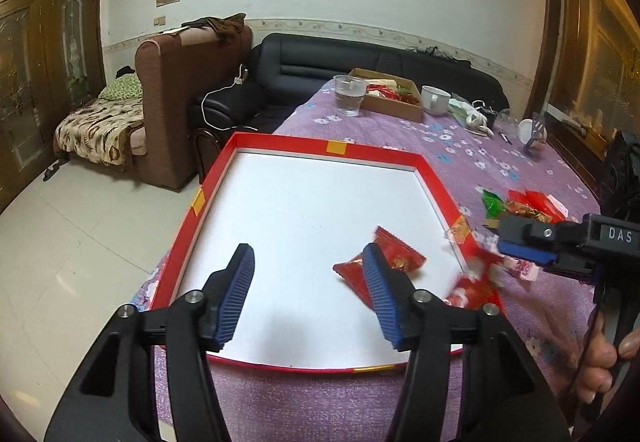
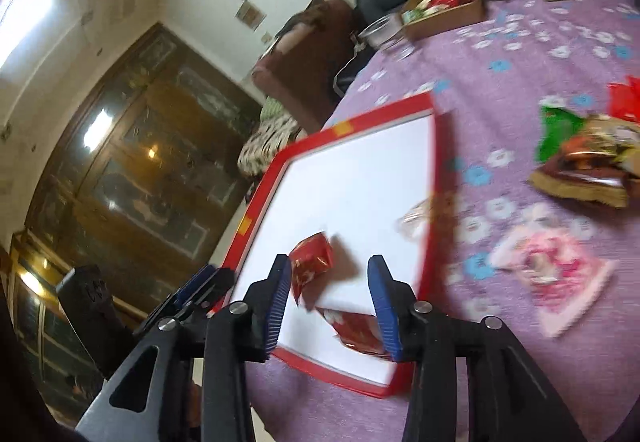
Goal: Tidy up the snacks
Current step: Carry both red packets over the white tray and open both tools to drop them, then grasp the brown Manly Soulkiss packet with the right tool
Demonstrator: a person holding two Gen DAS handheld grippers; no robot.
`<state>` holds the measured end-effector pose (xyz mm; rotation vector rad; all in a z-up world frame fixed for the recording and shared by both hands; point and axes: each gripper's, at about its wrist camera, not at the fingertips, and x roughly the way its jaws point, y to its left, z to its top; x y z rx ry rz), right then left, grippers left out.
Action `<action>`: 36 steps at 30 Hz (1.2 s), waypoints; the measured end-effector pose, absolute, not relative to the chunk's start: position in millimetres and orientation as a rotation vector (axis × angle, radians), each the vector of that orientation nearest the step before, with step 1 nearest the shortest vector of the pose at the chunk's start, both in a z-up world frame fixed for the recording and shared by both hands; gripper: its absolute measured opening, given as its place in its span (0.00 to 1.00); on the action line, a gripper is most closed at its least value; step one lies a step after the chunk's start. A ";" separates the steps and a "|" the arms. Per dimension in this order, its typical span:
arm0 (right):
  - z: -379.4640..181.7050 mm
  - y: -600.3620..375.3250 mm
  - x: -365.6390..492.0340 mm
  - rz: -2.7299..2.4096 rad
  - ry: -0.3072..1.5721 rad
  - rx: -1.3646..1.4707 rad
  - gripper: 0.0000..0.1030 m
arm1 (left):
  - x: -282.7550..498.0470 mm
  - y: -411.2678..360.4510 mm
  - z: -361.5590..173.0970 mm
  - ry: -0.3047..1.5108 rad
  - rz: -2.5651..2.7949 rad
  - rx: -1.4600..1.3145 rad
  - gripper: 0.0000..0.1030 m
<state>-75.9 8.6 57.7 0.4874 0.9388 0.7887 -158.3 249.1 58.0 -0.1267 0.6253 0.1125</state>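
The left wrist view looked forward and down over the tray [image 1: 438, 182] from close range. The right wrist view was tilted and faced the same tray [image 2: 256, 210] from its right side. Both shared the table [image 1: 460, 154].

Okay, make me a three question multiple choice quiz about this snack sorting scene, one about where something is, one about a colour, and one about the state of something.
1. Where does the clear plastic cup stand?
A. inside the red tray
B. on the purple cloth beside the cardboard box
C. on the floor

2. What colour is the rim of the tray?
A. red
B. green
C. black

3. How are the left gripper's jaws?
A. clamped on the cup
C. shut on a green packet
B. apart with nothing pressed between them

Answers:
1 B, the cup sits on the flowered purple cloth next to the cardboard box.
2 A, a red border frames the white floor.
3 B, the red snack packet lies in the tray behind one finger.
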 end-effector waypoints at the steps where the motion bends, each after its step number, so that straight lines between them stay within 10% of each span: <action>1: 57.2 -1.9 -74.6 0.769 0.931 0.499 0.45 | -158.1 246.6 57.7 0.628 0.099 -0.130 0.58; 22: 40.9 -287.3 -120.0 0.257 0.752 0.758 0.68 | -162.5 128.7 60.1 0.691 -0.205 0.008 0.70; 36: 28.0 -220.8 -96.6 0.183 0.909 0.401 0.78 | -155.9 100.7 51.1 0.750 -0.229 0.065 0.70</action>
